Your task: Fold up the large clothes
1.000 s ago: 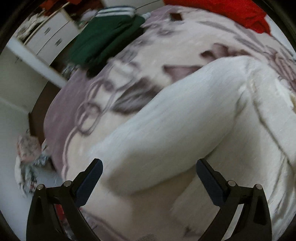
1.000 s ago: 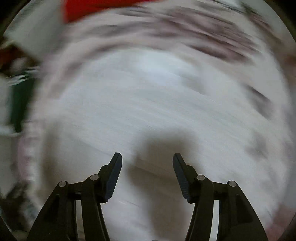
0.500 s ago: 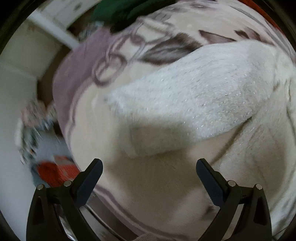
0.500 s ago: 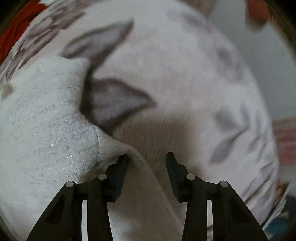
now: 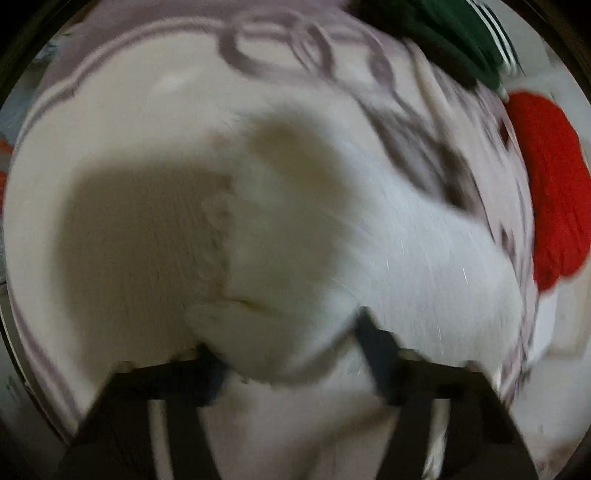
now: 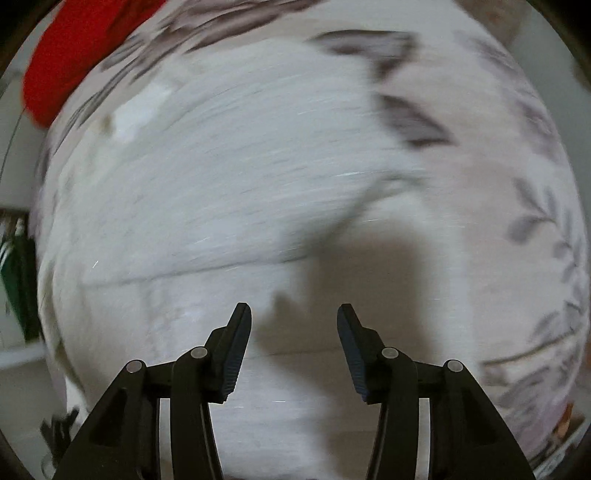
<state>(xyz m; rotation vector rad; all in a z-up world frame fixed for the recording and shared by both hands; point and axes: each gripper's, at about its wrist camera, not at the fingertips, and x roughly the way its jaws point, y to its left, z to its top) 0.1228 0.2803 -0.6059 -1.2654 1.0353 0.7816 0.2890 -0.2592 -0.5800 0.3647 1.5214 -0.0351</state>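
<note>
Left fingers [image 5: 291, 343] closing around white sweater [image 5: 369, 240] — right fingers [image 6: 294, 332] opening, empty.

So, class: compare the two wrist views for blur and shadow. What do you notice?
Left wrist view: heavy motion blur, even the closing left gripper smeared over the white garment, broad shadow left. Right wrist view: right gripper sharp and opening, fabric streaked, shadow ahead.

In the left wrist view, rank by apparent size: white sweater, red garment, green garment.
1. white sweater, close to the camera
2. red garment
3. green garment, cut off by the frame edge, so true size is unsure
</note>
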